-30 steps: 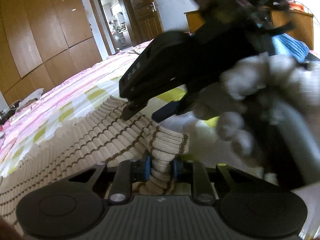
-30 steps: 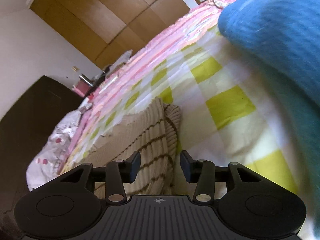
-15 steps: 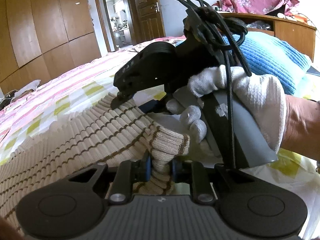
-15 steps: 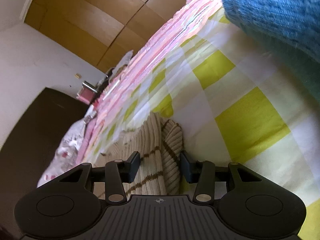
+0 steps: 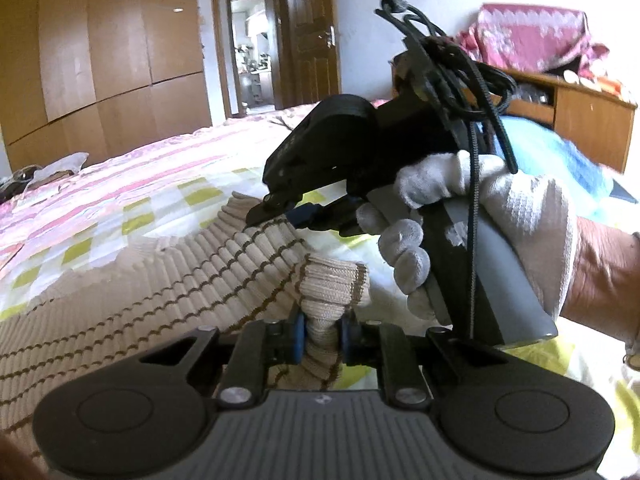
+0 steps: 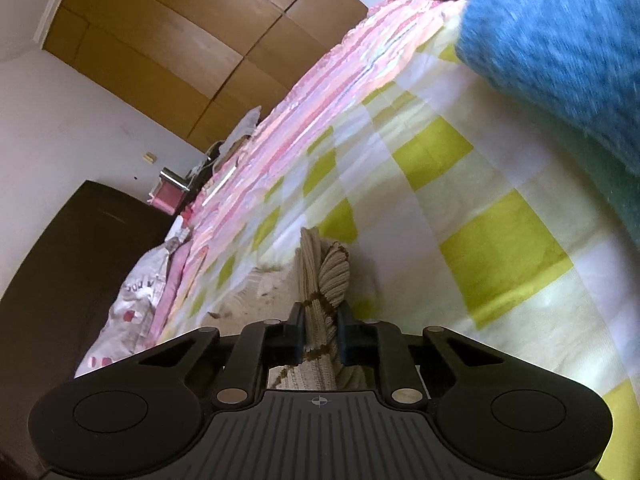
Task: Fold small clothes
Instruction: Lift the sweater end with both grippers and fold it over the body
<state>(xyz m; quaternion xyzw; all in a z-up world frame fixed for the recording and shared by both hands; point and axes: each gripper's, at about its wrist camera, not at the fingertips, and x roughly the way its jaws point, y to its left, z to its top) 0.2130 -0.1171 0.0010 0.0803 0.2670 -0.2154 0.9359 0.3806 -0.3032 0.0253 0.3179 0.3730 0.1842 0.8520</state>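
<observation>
A beige ribbed sweater [image 5: 160,280] with thin brown stripes lies spread on the checked bedspread [image 5: 132,200]. My left gripper [image 5: 323,330] is shut on its bunched cuff [image 5: 332,280], which stands up between the blue pads. In the left wrist view, a white-gloved hand [image 5: 520,216] holds my right gripper [image 5: 280,212], whose tips meet the sweater's far edge. In the right wrist view, my right gripper [image 6: 320,336] has its jaws closing on a folded ridge of the sweater [image 6: 320,272], and both pads press the fabric.
A blue knitted garment [image 6: 560,60] lies on the bed to the right, close to the right hand. Brown wardrobes [image 5: 100,60] and an open doorway [image 5: 252,52] stand beyond the bed. A wooden cabinet [image 5: 592,120] is at the back right.
The right gripper's jaws have drawn in from wide apart onto the sweater's edge. The left gripper has risen a little with the cuff still between its pads.
</observation>
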